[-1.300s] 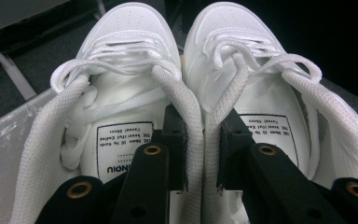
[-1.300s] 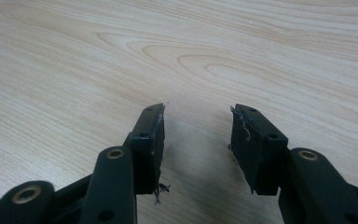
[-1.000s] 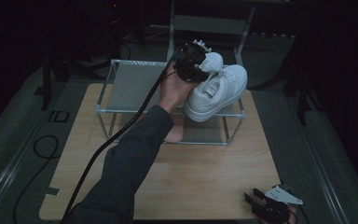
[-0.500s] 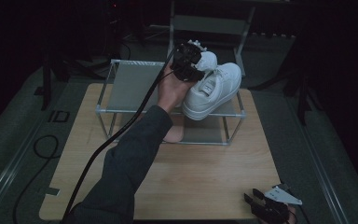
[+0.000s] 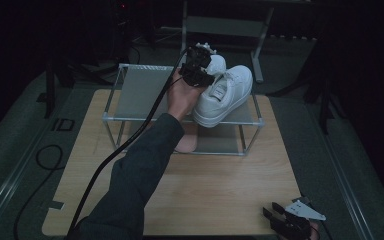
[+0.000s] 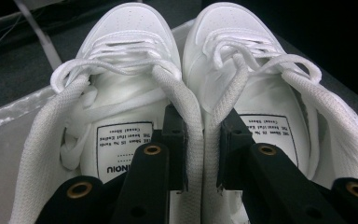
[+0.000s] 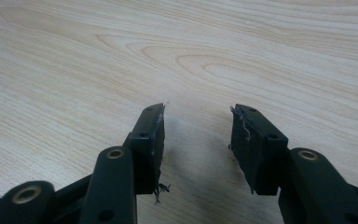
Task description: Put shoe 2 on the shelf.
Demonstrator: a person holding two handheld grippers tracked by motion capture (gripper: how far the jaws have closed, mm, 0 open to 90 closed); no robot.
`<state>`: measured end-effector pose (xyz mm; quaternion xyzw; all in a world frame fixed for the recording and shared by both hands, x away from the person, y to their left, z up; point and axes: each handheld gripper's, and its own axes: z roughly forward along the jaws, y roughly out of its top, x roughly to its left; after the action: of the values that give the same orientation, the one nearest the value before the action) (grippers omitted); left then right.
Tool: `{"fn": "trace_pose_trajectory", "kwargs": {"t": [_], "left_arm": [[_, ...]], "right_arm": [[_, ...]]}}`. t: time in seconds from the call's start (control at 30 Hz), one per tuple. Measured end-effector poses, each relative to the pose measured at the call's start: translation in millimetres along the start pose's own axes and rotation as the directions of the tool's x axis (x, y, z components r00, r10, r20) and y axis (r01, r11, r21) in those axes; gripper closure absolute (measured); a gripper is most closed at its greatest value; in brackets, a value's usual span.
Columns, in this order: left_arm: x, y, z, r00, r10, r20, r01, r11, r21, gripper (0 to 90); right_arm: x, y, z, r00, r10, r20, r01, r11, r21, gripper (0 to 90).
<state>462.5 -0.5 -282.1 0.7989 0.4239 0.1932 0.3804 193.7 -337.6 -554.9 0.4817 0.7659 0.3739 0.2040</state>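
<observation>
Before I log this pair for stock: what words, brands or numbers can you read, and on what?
"NIOU": bold letters on the left shoe's insole label, seen upside down, partly hidden by a jaw.
Small lines above it: too blurred to read.
Right shoe's insole label: small print, too blurred to read.
Nothing else bears text.

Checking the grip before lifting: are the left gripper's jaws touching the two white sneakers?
Touching. The left gripper view shows the left gripper with one jaw inside each of the white sneakers, pressing their inner collars together.

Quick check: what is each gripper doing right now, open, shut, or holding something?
Left gripper: shut on the white shoes, pinching their two inner collars together on the shelf.
Right gripper: open, empty, over the wooden table.
</observation>
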Motion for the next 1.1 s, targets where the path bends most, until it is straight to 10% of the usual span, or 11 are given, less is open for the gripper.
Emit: {"fn": "trace_pose_trajectory", "kwargs": {"t": [1.1], "left_arm": [[11.5, -4.7, 2.8, 0.9935, -0.074, -0.086, 0.075, 0.9972, 0.004, 76.4]], "right_arm": [[-0.4, 0.0, -1.3, 1.0, 0.002, 0.0, -0.002, 1.0, -0.006, 53.7]]}}
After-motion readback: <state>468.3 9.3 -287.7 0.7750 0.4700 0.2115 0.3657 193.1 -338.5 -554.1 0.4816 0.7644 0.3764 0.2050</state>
